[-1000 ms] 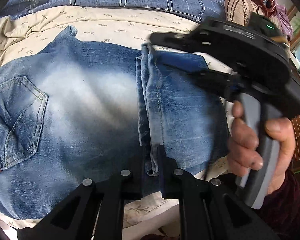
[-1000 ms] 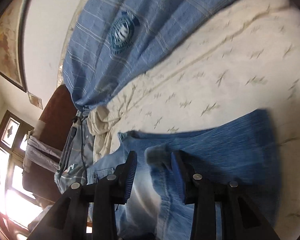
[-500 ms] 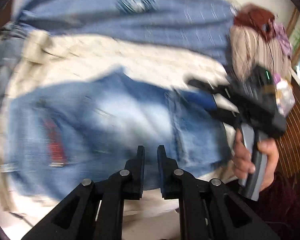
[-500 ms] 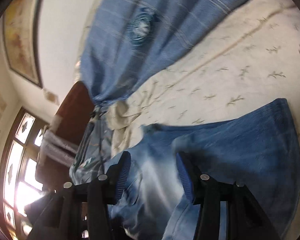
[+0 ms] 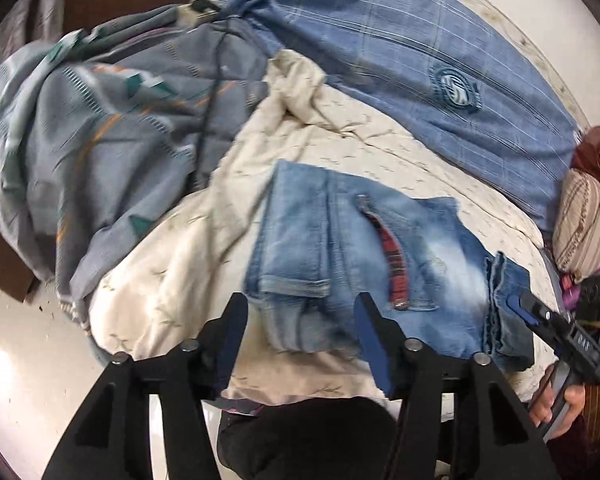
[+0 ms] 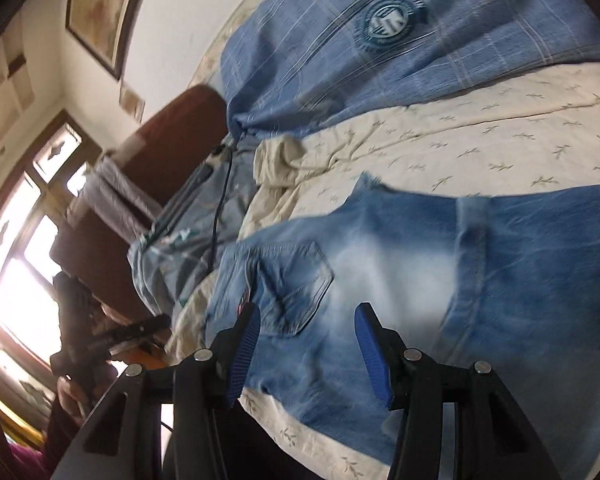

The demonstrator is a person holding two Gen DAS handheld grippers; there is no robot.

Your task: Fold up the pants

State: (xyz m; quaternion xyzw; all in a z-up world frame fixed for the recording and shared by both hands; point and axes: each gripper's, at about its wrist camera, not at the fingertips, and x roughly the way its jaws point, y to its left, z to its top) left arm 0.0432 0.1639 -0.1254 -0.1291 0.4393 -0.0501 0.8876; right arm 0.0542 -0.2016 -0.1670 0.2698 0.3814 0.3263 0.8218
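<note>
A: Status on the jeans point(image 5: 364, 264)?

B: Lying folded on the cream bedsheet point(image 5: 172, 280), centre of the left wrist view. Cuffs doubled over onto the seat area, red plaid waistband lining point(image 5: 394, 264) showing. In the right wrist view they fill the lower right, back pocket point(image 6: 296, 284) up.

A: Left gripper point(image 5: 300, 332)?

B: Jaws have just been opening, now spread about midway, nothing between them. It hangs clear above the near edge of the denim, bottom centre. Looks like a release: the fold stays put by itself, so no reason to pinch.

A: Right gripper point(image 6: 306, 336)?

B: Also parted, empty. Blue pads point(image 6: 370, 344) sit over the pocket area without touching cloth. In the left wrist view it's at the lower right edge, just beside the folded end, a hand point(image 5: 556, 404) on its handle.

A: Why both backed off?

B: My read: one fold is done and both are repositioning for the next. Bundle is still long left to right, so another fold seems due.

A: Clutter?

B: Grey patterned blanket point(image 5: 100, 128) upper left, blue checked cloth point(image 5: 440, 60) upper right. Both apart from the jeans.
</note>
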